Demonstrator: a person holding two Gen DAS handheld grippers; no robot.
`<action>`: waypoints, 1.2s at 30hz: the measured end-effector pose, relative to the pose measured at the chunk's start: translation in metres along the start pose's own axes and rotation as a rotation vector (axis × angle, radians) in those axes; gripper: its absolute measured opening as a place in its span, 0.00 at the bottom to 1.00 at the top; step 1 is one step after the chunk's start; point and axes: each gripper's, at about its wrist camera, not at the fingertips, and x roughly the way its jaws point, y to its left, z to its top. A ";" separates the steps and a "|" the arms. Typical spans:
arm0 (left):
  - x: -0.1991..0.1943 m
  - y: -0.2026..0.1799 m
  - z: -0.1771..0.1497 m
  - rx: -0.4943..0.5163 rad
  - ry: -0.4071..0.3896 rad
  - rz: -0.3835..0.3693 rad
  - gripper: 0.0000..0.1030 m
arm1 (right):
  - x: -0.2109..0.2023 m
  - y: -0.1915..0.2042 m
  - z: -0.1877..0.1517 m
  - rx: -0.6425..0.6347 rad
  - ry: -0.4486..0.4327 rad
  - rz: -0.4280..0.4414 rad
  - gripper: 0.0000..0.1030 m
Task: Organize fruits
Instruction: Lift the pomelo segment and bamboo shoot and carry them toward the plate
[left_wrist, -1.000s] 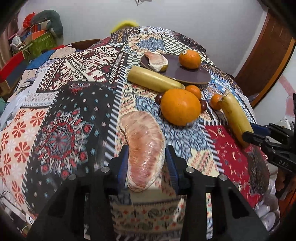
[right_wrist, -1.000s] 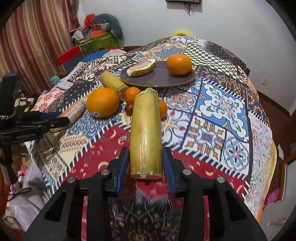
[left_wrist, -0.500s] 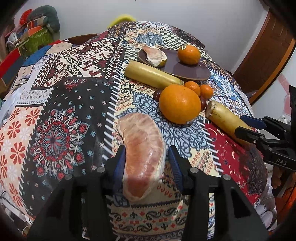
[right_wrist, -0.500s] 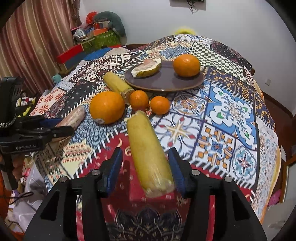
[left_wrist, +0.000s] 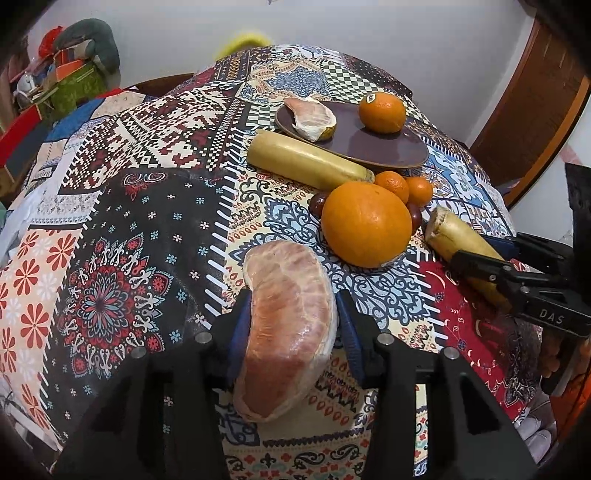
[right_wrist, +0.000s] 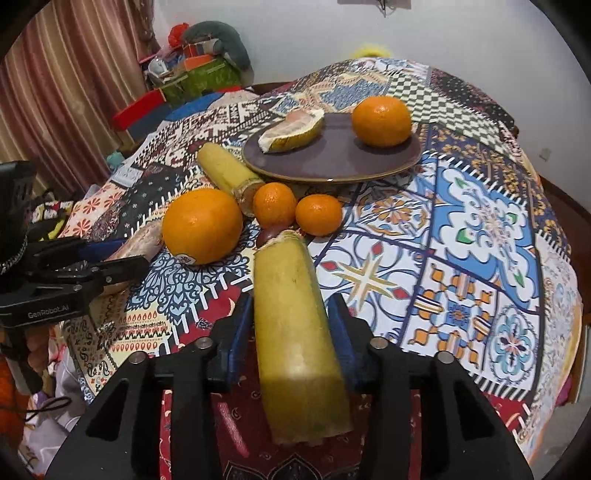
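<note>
A pink peeled pomelo segment (left_wrist: 288, 325) lies on the patterned cloth between the pads of my left gripper (left_wrist: 291, 326), which is shut on it. My right gripper (right_wrist: 290, 325) has a yellow sugarcane piece (right_wrist: 295, 332) lengthwise between its jaws; they are closing, and both pads touch the cane. Ahead sit a large orange (left_wrist: 365, 225), two mandarins (right_wrist: 275, 203) (right_wrist: 318, 214) and a second sugarcane piece (left_wrist: 306, 160). Behind these, a brown plate (right_wrist: 332, 166) holds a pomelo wedge (right_wrist: 291, 131) and an orange (right_wrist: 380, 120).
Small dark round fruits (left_wrist: 317, 202) hide beside the large orange. The round table (right_wrist: 480, 229) drops off at its near and right edges. Boxes and clutter (right_wrist: 192, 77) stand by the curtain at the back left. A wooden door (left_wrist: 535, 110) is at the right.
The right jaws opened, the sugarcane tilted sideways between them, and they have closed back onto it. The left pads stood slightly off the pomelo segment half a second ago and now touch it.
</note>
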 end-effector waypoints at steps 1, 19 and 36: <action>-0.001 0.001 0.001 -0.004 0.000 -0.001 0.43 | -0.003 0.000 0.000 0.001 -0.007 -0.007 0.35; -0.069 -0.016 0.045 0.011 -0.214 -0.018 0.43 | -0.069 -0.007 0.035 0.011 -0.219 -0.054 0.33; -0.067 -0.035 0.100 0.037 -0.312 -0.060 0.43 | -0.071 -0.019 0.076 0.004 -0.304 -0.067 0.33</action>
